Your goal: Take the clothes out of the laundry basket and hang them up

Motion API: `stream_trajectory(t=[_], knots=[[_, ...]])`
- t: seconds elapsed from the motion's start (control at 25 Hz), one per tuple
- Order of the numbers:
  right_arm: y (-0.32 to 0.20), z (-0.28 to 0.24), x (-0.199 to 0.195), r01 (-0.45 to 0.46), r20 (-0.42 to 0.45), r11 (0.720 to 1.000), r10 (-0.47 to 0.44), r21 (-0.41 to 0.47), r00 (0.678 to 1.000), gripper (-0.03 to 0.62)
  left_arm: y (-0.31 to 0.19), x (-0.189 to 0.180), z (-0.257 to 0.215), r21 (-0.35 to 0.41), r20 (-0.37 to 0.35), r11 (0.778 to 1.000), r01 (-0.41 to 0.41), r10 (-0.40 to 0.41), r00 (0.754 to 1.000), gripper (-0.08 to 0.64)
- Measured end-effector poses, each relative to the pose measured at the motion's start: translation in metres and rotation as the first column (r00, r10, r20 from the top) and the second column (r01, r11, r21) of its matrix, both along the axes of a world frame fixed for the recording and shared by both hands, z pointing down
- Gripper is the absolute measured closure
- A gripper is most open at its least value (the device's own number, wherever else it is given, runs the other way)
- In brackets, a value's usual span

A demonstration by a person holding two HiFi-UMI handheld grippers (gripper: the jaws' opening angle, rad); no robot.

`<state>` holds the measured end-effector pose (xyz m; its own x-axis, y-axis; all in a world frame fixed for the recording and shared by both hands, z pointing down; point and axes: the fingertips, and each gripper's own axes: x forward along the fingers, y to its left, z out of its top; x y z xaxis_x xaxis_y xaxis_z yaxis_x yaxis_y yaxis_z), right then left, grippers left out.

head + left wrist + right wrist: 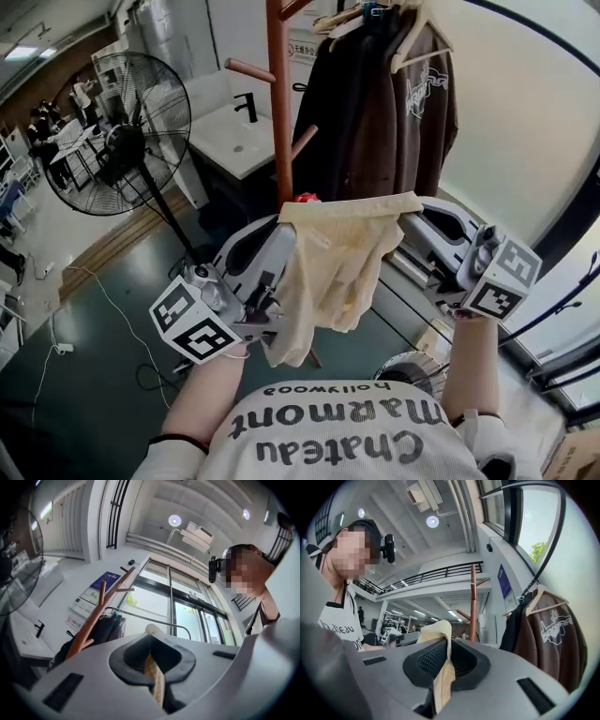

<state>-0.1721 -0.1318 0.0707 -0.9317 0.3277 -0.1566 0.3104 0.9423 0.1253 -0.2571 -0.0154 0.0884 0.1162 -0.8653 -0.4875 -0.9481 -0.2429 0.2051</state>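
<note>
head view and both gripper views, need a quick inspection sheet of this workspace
surface: dark floor
job's things: cream garment stretched out between both tools; brown jacket already hung on the coat stand
clutter: nothing seen
grippers: left tool and right tool each shut on a top corner of the cream garment
cables: white cable trails across the floor at left
surroundings: pedestal fan, white sink counter behind the stand, people far off at left
</note>
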Motion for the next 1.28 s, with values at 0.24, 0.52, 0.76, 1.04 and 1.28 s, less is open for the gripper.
stream_trajectory(t=[0.24, 0.52, 0.76, 1.04, 1.28], knots=[[0.018, -0.011, -0.033, 0.203, 0.003, 0.979, -0.203, 0.01, 0.979, 0.554, 0.018, -0.032, -0.004, -0.004, -0.006, 0.976, 0.217, -0.217, 0.976, 0.546], [0.041, -0.02, -0.06, 0.342, -0.006, 0.939, -0.342, 0.021, 0.94, 0.554, 0.037, -0.066, -0.018, -0.043, 0.01, 0.932, 0.359, -0.359, 0.933, 0.546], [0.062, -0.028, -0.088, 0.364, -0.019, 0.931, -0.363, 0.024, 0.931, 0.555, 0.055, -0.098, -0.036, 0.027, -0.016, 0.936, 0.351, -0.351, 0.936, 0.546], [0.07, -0.053, -0.121, 0.274, 0.022, 0.961, -0.275, 0.044, 0.961, 0.554, 0.06, -0.133, -0.08, 0.046, 0.138, 0.971, 0.235, -0.239, 0.961, 0.546], [0.086, -0.085, -0.151, 0.192, 0.085, 0.979, -0.198, 0.07, 0.977, 0.554, 0.067, -0.167, -0.135, 0.127, 0.245, 0.986, 0.106, -0.134, 0.96, 0.546]])
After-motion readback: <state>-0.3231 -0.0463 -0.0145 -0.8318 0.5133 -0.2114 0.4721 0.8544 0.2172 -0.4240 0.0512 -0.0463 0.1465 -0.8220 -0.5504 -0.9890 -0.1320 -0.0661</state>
